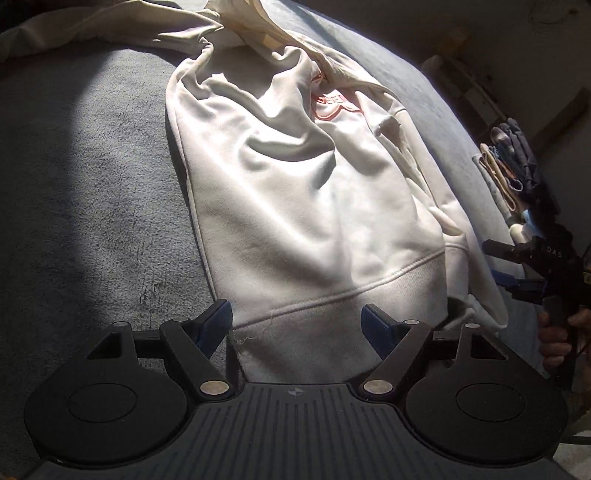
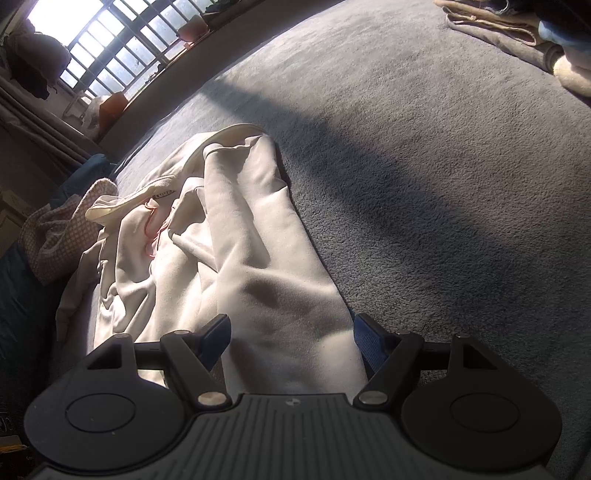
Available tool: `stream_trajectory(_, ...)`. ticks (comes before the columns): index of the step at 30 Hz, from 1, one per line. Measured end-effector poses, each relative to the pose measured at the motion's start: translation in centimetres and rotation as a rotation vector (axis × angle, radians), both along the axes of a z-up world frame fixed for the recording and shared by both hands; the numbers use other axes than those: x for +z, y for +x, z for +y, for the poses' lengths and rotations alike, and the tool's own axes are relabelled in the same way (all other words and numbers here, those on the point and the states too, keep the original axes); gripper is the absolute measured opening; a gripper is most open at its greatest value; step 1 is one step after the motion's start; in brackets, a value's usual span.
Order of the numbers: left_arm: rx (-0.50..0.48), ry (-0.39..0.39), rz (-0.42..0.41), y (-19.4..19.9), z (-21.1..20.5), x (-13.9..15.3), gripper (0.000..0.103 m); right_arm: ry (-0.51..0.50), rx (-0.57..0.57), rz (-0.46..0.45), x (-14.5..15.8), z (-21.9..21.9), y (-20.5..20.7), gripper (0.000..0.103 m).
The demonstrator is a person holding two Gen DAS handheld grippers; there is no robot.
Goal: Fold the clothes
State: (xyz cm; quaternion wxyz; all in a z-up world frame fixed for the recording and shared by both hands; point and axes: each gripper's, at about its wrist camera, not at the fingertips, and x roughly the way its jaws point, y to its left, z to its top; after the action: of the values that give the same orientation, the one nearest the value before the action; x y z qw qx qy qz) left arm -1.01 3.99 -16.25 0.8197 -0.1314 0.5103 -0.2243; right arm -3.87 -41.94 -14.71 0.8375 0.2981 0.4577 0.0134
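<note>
White hoodie point(image 1: 295, 206) lies crumpled on the gray bed point(image 1: 92, 192). Left gripper point(image 1: 297, 325) sits spread over the hem, right gripper point(image 2: 291, 334) spread over a sleeve. Probably the grab-and-flatten stage; next they'd pinch.

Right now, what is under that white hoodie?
The white hoodie lies rumpled on a grey fleecy blanket, which shows all around it. Whether anything else sits beneath the fabric cannot be seen, because the hoodie covers it. A stack of folded clothes rests apart.
</note>
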Motion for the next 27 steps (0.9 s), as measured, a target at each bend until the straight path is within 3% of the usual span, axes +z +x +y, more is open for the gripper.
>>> stream_trajectory(6, -0.005, 0.053, -0.008, -0.7, -0.2, -0.1, 0.075, 0.055, -0.041, 0.045, -0.9, -0.8, -0.3, 0.076)
stream_trajectory(11, 0.012, 0.030, 0.042, -0.9, 0.3, -1.0, 0.073, 0.109, -0.092, 0.058, -1.5, -1.7, -0.5, 0.077)
stream_trajectory(20, 0.011, 0.036, 0.040, -1.0, 0.4, -1.3, 0.073, 0.307, -0.133, 0.098, -3.6, -2.4, -1.2, 0.082)
stream_trajectory(27, 0.019, 0.035, 0.043, -1.0, 0.2, -1.4, 0.074, 0.377, -0.062, 0.110, -4.2, -1.9, -2.3, 0.084)
